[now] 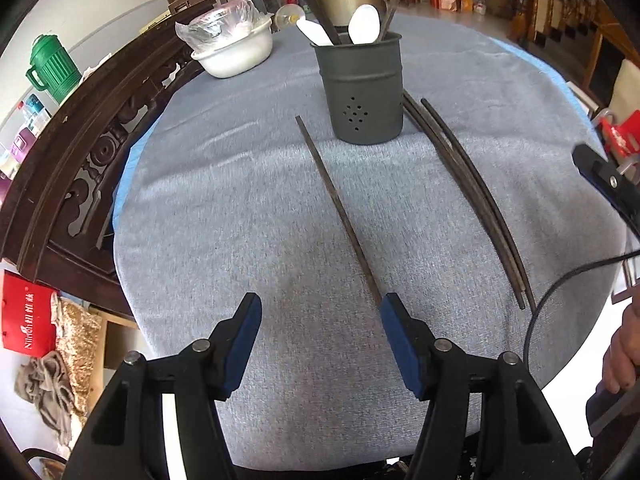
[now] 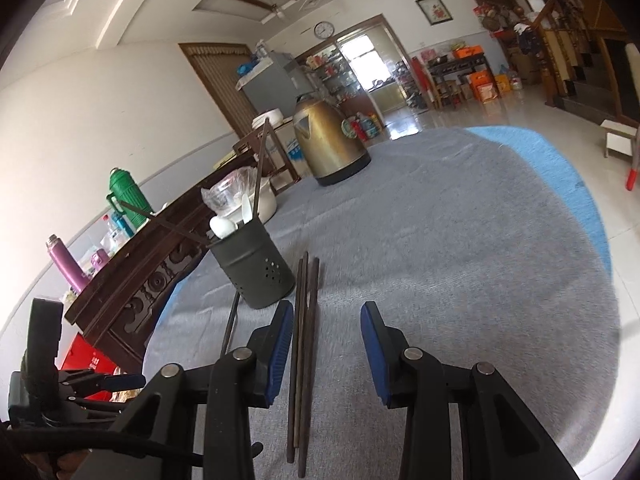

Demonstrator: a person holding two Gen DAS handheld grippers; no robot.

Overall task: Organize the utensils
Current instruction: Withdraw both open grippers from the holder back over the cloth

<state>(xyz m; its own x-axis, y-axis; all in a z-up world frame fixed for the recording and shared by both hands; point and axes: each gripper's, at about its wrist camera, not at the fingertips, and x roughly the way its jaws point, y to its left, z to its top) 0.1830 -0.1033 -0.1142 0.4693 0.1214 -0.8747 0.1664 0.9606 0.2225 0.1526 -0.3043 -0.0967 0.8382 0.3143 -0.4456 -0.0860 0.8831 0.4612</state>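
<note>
Loose chopsticks on the table, waiting for the holder.

The single chopstick (image 1: 340, 216), thin, stiff, light and likely slippery (pinch near its end), lies mid-table, its near end touching one pad of the empty, released left gripper (image 1: 320, 340). The bundle (image 2: 304, 344) lies between the right gripper's (image 2: 326, 344) parted fingers, beside the holder (image 1: 362, 88).

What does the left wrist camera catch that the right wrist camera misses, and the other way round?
Only the left wrist view shows the person's hand and the whole lone chopstick on the cloth.

Only the right wrist view shows the wall clock, the ceiling and the purple flask.

Both show the dark utensil holder with its white spoons, the bundle of chopsticks, the golden kettle and the green thermos.
</note>
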